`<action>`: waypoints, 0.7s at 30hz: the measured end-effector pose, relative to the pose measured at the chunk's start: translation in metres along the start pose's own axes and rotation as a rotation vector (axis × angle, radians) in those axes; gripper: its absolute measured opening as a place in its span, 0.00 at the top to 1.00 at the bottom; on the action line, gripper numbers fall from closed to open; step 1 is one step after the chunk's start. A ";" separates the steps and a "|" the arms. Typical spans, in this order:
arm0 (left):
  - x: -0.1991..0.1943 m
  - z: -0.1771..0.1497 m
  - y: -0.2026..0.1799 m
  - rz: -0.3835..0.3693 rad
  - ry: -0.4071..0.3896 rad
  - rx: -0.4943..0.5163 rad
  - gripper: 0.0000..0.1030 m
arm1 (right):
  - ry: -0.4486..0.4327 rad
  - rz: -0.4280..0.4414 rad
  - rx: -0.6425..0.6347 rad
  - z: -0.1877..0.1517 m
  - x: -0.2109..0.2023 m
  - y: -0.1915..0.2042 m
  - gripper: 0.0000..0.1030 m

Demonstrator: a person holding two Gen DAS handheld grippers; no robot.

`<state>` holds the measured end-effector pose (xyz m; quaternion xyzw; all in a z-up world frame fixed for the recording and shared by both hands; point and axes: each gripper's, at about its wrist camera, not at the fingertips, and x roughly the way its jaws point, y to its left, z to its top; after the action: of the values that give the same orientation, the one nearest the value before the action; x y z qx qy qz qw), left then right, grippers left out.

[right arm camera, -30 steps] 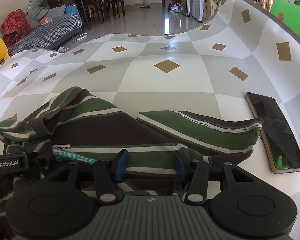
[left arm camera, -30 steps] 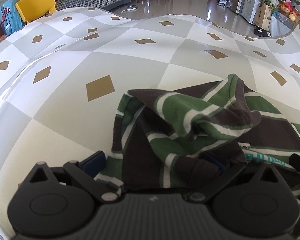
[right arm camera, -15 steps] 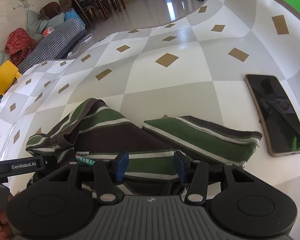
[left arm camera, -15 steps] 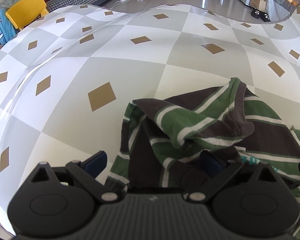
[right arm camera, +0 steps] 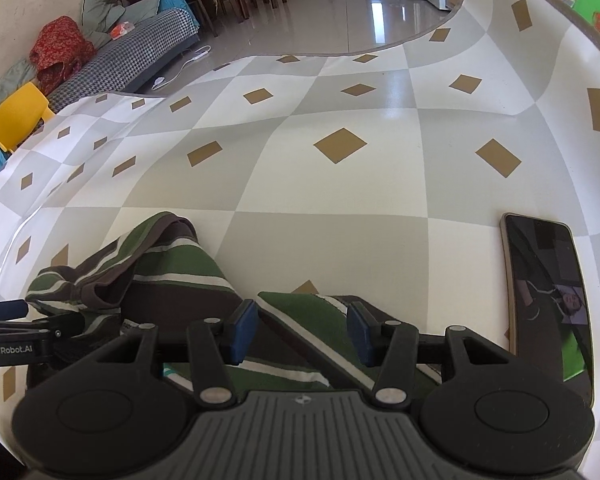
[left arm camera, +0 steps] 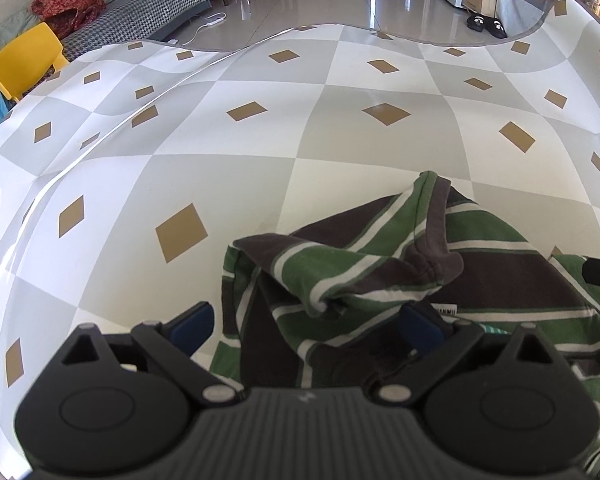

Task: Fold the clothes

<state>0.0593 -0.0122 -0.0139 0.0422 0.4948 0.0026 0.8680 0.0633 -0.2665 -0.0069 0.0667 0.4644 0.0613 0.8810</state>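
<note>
Checkered tabletop [left arm camera: 260, 168] carries the striped shirt [left arm camera: 380, 276], rumpled; left gripper [left arm camera: 306, 326] spread wide over it, right gripper [right arm camera: 302, 334] parted across a fold, phone [right arm camera: 548, 300] beside.

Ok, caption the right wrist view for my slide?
Right claw open over striped shirt, phone beside it on checked tablecloth.

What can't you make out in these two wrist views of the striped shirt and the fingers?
- Left wrist view: the striped shirt runs under the left gripper body, so its near hem is hidden.
- Left wrist view: the neck label print is too small to read.
- Right wrist view: the phone is cut off below by the right gripper.
- Right wrist view: the fingers stand apart over cloth; contact is unclear.
</note>
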 end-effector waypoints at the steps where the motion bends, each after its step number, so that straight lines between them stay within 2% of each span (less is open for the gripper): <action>1: 0.002 0.000 0.000 -0.001 0.000 -0.002 0.04 | 0.006 0.003 -0.003 0.001 0.004 -0.001 0.54; 7: 0.018 -0.004 0.008 0.002 0.037 -0.049 0.04 | 0.038 0.010 -0.047 0.002 0.023 -0.002 0.54; 18: 0.035 -0.011 0.012 0.008 0.077 -0.080 0.00 | 0.011 -0.033 -0.275 -0.009 0.031 0.017 0.49; 21: 0.037 -0.012 0.011 0.006 0.075 -0.080 0.00 | 0.002 -0.040 -0.295 -0.011 0.032 0.018 0.49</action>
<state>0.0684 0.0017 -0.0509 0.0087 0.5266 0.0264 0.8497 0.0711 -0.2422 -0.0359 -0.0727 0.4522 0.1116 0.8819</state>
